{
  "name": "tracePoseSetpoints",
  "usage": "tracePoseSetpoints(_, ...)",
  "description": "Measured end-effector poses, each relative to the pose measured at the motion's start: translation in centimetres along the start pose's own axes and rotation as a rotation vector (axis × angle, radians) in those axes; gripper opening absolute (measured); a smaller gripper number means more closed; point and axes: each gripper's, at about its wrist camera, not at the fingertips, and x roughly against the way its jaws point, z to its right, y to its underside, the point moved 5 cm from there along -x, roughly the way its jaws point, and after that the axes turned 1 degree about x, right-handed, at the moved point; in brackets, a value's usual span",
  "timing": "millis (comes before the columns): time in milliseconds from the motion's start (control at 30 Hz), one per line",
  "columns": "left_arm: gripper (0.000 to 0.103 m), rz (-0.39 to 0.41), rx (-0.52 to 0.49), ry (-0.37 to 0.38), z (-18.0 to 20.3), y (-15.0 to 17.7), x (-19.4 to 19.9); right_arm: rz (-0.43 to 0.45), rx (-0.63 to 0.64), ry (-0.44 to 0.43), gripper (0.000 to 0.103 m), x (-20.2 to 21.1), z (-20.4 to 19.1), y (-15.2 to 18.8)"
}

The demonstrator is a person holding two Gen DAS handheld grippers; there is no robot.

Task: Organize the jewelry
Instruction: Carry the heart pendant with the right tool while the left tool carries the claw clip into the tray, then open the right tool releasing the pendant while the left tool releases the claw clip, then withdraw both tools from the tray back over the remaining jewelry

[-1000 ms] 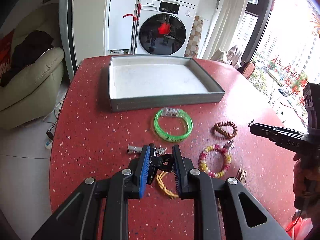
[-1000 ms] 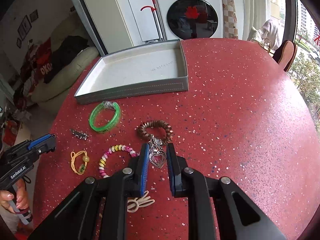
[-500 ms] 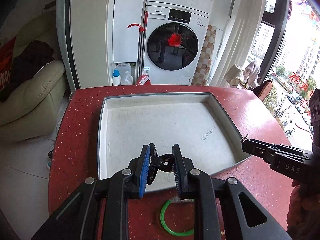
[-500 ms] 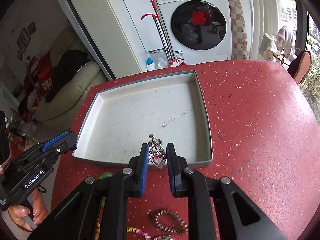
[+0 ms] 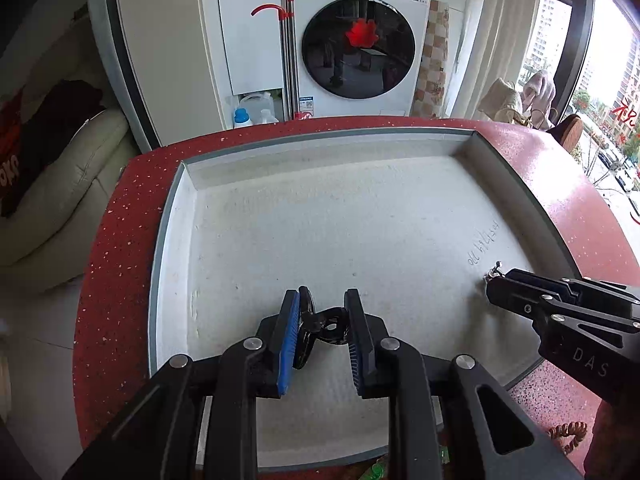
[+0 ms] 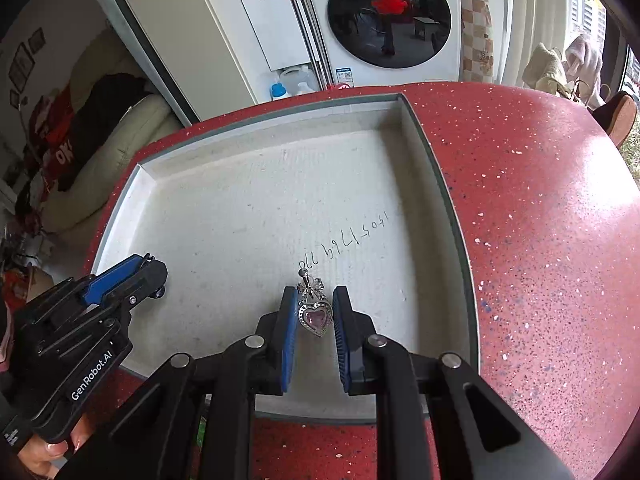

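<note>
A shallow grey tray with a white inside [image 5: 172, 216] [image 6: 436, 168] sits on the red speckled table. My left gripper [image 5: 322, 314] is shut on a black ring-shaped piece of jewelry [image 5: 330, 322] and holds it over the tray's near left part. My right gripper [image 6: 315, 312] is shut on a silver heart pendant with a pink stone [image 6: 316, 318] and holds it over the tray's near right part. Each gripper shows in the other's view: the right one [image 5: 496, 280], the left one [image 6: 150, 264].
A brown coiled bracelet [image 5: 568, 432] and a bit of the green bangle [image 5: 376, 470] lie on the table in front of the tray. Handwriting marks the tray floor [image 6: 348, 240]. A washing machine [image 5: 360, 40] and a sofa [image 5: 60, 184] stand beyond the table.
Both grippers have moved forward from the jewelry laid out on the table to over the tray, each carrying its piece. They are now lower and closer to the tray floor.
</note>
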Motion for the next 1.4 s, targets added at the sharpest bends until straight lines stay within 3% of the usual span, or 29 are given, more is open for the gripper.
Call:
tracePoseSetpoints(300, 0.042, -0.013, -0.016, -0.028, 0.5, 0.5, -0.3, 0.006, 0.042, 0.019, 0.023, -0.1, -0.4, 0.5)
tracePoseSetpoints(367, 0.042, -0.017, -0.001, -0.013, 0.3, 0.5, 0.0, 0.003, 0.012, -0.004, 0.040, 0.2, -0.2, 0.5)
tracePoseSetpoints(400, 0.042, -0.010, 0.004, -0.009, 0.2, 0.5, 0.2, 0.007, -0.003, -0.019, 0.043, 0.4, 0.0, 0.5)
tracePoseSetpoints(533, 0.042, 0.022, 0.008, -0.005, 0.1, 0.2, 1.2, 0.040, -0.057, -0.083, 0.047, 1.8, 0.3, 0.3)
tracePoseSetpoints(667, 0.043, 0.033, 0.018, -0.001, 0.0, 0.2, 2.0, 0.068, -0.108, -0.124, 0.058, 3.3, 0.7, 0.1)
tracePoseSetpoints(700, 0.051, 0.034, 0.021, -0.001, -0.1, 0.2, 2.3, 0.071, -0.116, -0.128, 0.058, 3.6, 0.7, 0.1)
tracePoseSetpoints(733, 0.092, 0.036, 0.027, 0.000, -0.2, 0.2, 2.6, 0.073, -0.123, -0.130, 0.058, 3.9, 0.8, 0.2)
tracePoseSetpoints(767, 0.103, 0.047, 0.039, -0.014, -0.4, 0.2, 3.1, 0.075, -0.128, -0.130, 0.058, 4.2, 0.8, 0.3)
tracePoseSetpoints(800, 0.103, 0.086, 0.048, -0.023, -0.5, 0.1, 3.9, 0.078, -0.132, -0.130, 0.059, 4.5, 0.9, 0.4)
tracePoseSetpoints(1000, 0.103, 0.143, 0.021, -0.024, -0.6, 0.9, 8.0, 0.102, -0.146, -0.147, 0.076, 7.2, 0.6, 1.6)
tracePoseSetpoints(1167, 0.103, 0.155, 0.039, 0.034, -1.4, 3.8, 11.8, 0.173, -0.118, -0.132, 0.103, 10.3, 0.0, 3.5)
tracePoseSetpoints(1300, 0.103, 0.129, 0.078, 0.090, -2.1, 7.0, 13.9, 0.208, -0.084, -0.145, 0.103, 12.5, -1.0, 5.6)
tracePoseSetpoints(1400, 0.103, 0.121, 0.081, 0.062, -2.2, 9.5, 15.0, 0.156, -0.068, -0.157, 0.103, 13.1, -1.7, 7.5)
